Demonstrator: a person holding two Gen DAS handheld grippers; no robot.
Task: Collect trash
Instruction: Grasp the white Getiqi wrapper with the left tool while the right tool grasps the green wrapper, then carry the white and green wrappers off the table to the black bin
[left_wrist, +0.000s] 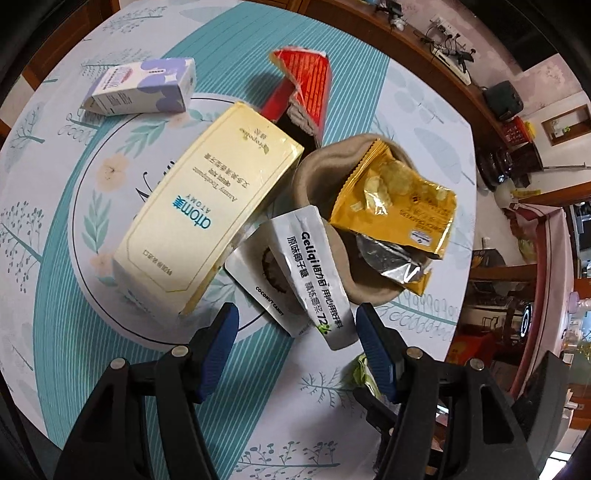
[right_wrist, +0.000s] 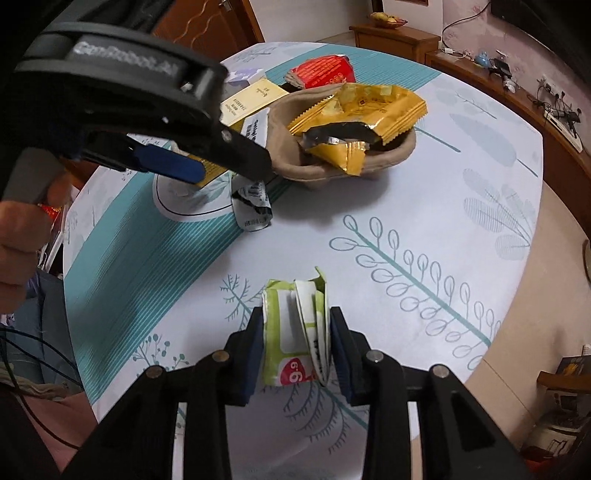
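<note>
Pinching a green wrapper (right_wrist: 295, 332) in the right hand-held gripper (right_wrist: 297, 347), low over the table (right_wrist: 406, 206). Left hand-held gripper (left_wrist: 297, 328) gaping wide around a white candy pouch (left_wrist: 314, 280), pads apart from it. Brown paper tray (left_wrist: 317, 166) at one o'clock.

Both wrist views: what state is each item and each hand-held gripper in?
Left hand-held gripper: open, over the white candy pouch.
Right hand-held gripper: shut on the green wrapper.
Yellow chip bag: torn open, in the paper bowl.
Toothpaste box: closed, lying flat.
Red box: torn open.
</note>
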